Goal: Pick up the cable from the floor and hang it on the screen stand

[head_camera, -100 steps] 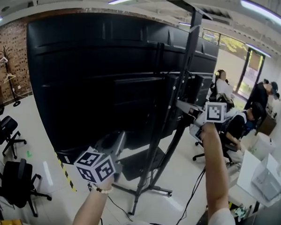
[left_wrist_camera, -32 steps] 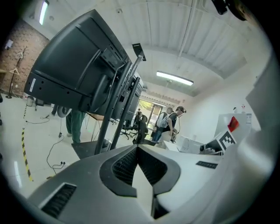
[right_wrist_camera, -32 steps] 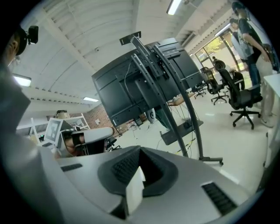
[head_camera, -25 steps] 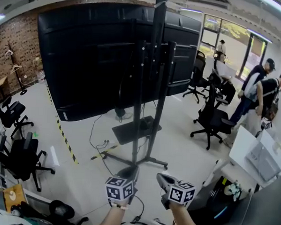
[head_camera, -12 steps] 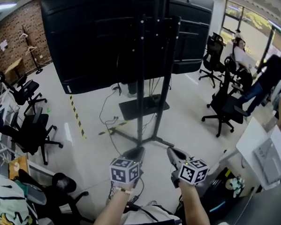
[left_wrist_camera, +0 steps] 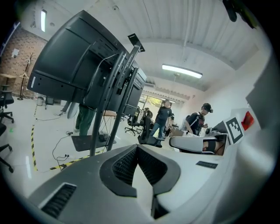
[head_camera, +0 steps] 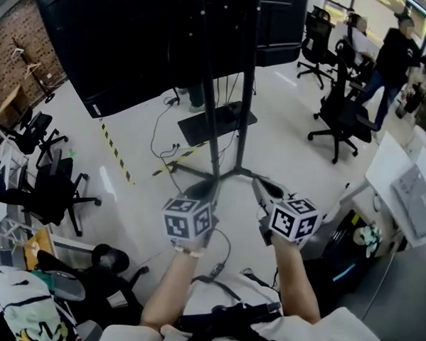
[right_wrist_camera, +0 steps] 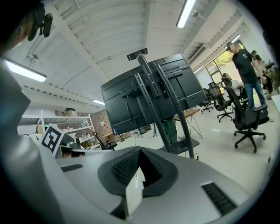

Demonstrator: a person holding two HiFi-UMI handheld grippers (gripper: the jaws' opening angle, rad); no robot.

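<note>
The black screen hangs on its tall black stand, whose legs spread on the floor ahead of me. A thin black cable loops over the floor beside the stand's base plate. Another dark cable lies close to my feet. My left gripper and right gripper are side by side, short of the stand's legs, both shut with nothing between the jaws. In the left gripper view the shut left gripper points at the stand. In the right gripper view the right gripper faces the screen.
Yellow-black tape runs across the floor left of the stand. Office chairs stand at the left, and more chairs with a person at the right. A white desk is at the right edge.
The stand has dropped back and the view has tilted down to the floor. The right gripper, up at the stand's post earlier, is now low beside the left one. Both stay shut.
</note>
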